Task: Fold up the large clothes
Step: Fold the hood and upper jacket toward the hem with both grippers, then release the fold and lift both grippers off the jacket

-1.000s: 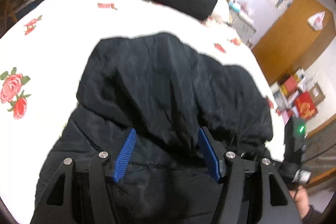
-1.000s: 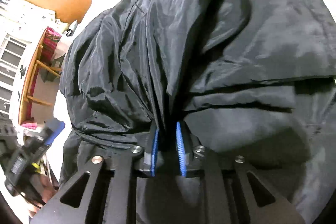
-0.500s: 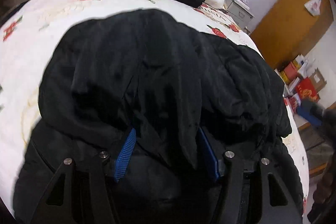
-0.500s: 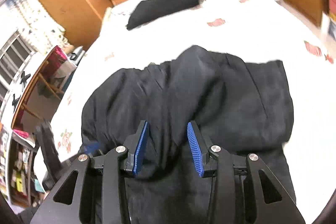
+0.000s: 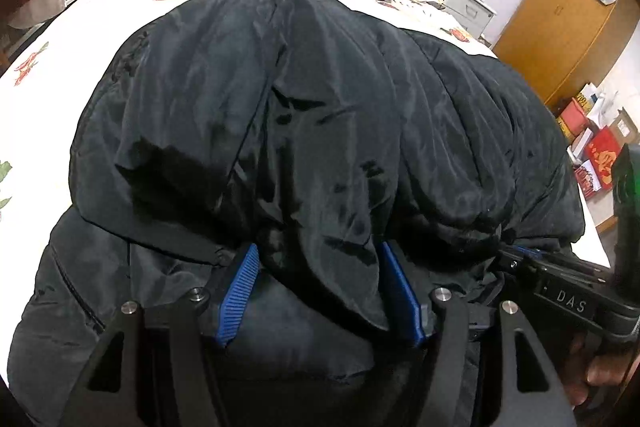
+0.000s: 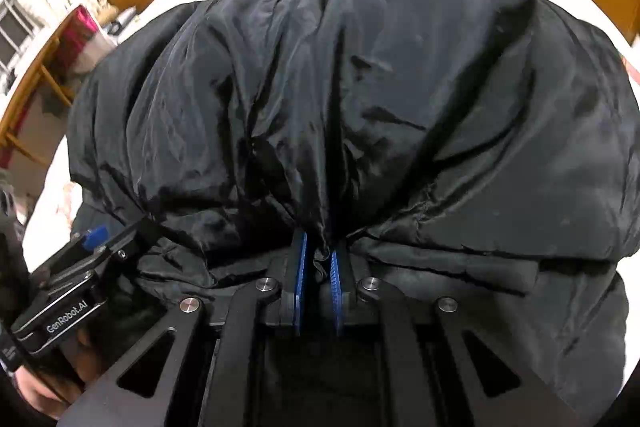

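Black jacket (image 6: 360, 87) pinched in right gripper (image 6: 318, 267); left gripper (image 5: 320, 287) apart around fold.

Two markings are reading clearly. In the left wrist view, white letters "DAS" are showing on the black body of the right gripper (image 5: 520, 255), which is lying along the right edge of the black jacket (image 5: 300, 115). In the right wrist view, white lettering "GenRobot.AI" is running along the black side plate of the left gripper (image 6: 94, 239), which is sitting at the left edge of the jacket. Beyond the jacket's right side in the left wrist view, red boxes (image 5: 600, 157) are carrying gold characters too small to read.
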Motion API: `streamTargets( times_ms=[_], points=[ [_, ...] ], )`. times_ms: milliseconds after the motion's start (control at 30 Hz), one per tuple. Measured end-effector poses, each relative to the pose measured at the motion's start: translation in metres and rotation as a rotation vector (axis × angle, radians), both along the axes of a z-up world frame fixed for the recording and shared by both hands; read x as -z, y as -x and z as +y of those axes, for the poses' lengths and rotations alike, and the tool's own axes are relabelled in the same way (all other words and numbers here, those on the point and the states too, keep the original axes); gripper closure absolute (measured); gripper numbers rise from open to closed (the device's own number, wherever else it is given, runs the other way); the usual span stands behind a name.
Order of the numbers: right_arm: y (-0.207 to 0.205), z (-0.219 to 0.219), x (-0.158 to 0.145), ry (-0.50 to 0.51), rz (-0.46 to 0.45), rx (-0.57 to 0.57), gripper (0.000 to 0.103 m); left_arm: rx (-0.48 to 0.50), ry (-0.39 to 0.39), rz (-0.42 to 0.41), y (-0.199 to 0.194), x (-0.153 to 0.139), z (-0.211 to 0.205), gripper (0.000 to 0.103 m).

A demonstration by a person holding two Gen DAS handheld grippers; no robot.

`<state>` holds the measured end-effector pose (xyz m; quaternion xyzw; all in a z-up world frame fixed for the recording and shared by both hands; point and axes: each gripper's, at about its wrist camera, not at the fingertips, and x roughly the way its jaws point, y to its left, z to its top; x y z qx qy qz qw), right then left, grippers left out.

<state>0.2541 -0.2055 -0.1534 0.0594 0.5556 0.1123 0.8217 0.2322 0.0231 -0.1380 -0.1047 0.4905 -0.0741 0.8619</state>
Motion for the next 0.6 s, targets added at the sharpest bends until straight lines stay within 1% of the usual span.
streamTargets(
  times_ms=[100,167,200,233,400,433,500,567,600],
  points=[
    [0.001,0.005,-0.011,0.003,0.013,0.006,0.09,-0.004,-0.015,0.014,0.001,-0.013,-0.003,0.037],
    [0.011,0.0,-0.026,-0.015,-0.008,0.019,0.084,-0.005,-0.009,0.011,0.006,-0.023,-0.005,0.037],
    [0.019,-0.005,-0.033,-0.024,-0.026,0.024,0.078,-0.01,-0.009,0.01,0.01,-0.028,-0.004,0.037],
    [0.025,-0.011,-0.038,-0.034,-0.037,0.027,0.077,-0.01,-0.008,0.012,0.012,-0.031,-0.003,0.037],
    [0.067,-0.039,-0.077,-0.067,-0.115,0.037,0.077,-0.009,-0.007,-0.016,0.039,-0.054,0.003,0.039],
    [0.074,-0.036,-0.09,-0.074,-0.135,0.039,0.077,-0.011,-0.001,-0.025,0.043,-0.06,0.004,0.039],
    [0.096,-0.046,-0.112,-0.085,-0.185,0.044,0.077,-0.011,0.009,-0.055,0.059,-0.074,0.009,0.039],
    [0.122,-0.054,-0.126,-0.091,-0.231,0.046,0.077,-0.007,0.025,-0.098,0.08,-0.09,0.015,0.039],
    [0.129,-0.05,-0.138,-0.085,-0.255,0.045,0.077,-0.002,0.033,-0.126,0.092,-0.102,0.017,0.039]
  ],
)
